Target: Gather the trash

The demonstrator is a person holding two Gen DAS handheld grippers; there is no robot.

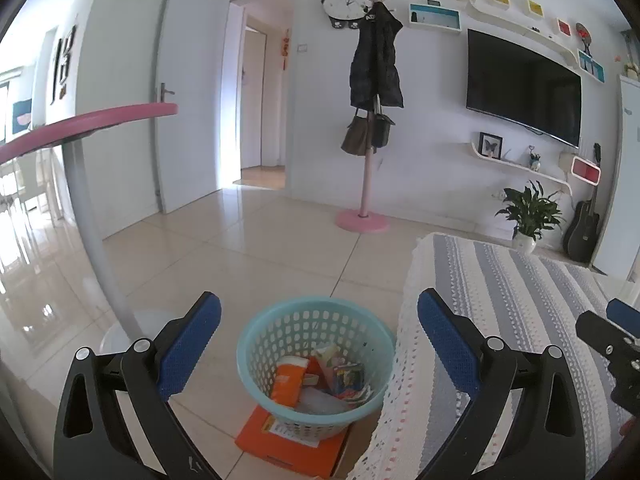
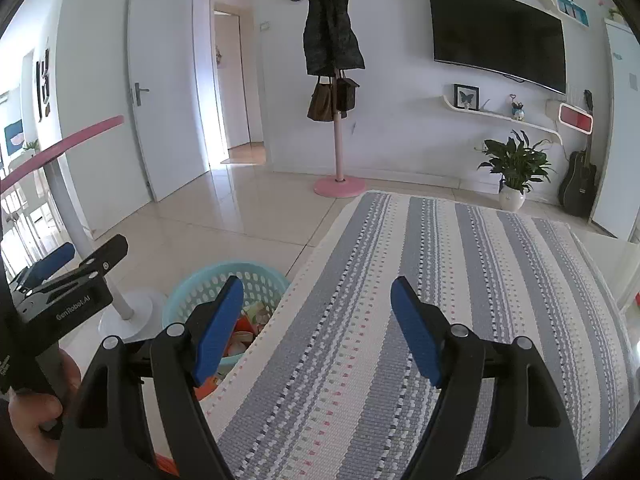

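Left claw (image 1: pixel 319 344) agape over basket (image 1: pixel 256 340); right claw (image 2: pixel 317 328) agape above tablecloth (image 2: pixel 440 280)

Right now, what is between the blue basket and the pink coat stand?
Only bare shiny floor tiles lie between the blue basket and the pink coat stand, seen best in the left wrist view.

A light blue perforated basket (image 1: pixel 316 364) stands upright on an orange box (image 1: pixel 288 446) on the floor, just beside the striped-cloth table (image 1: pixel 520 300). Inside lie an orange packet (image 1: pixel 286 386) and colourful wrappers (image 1: pixel 348 376).
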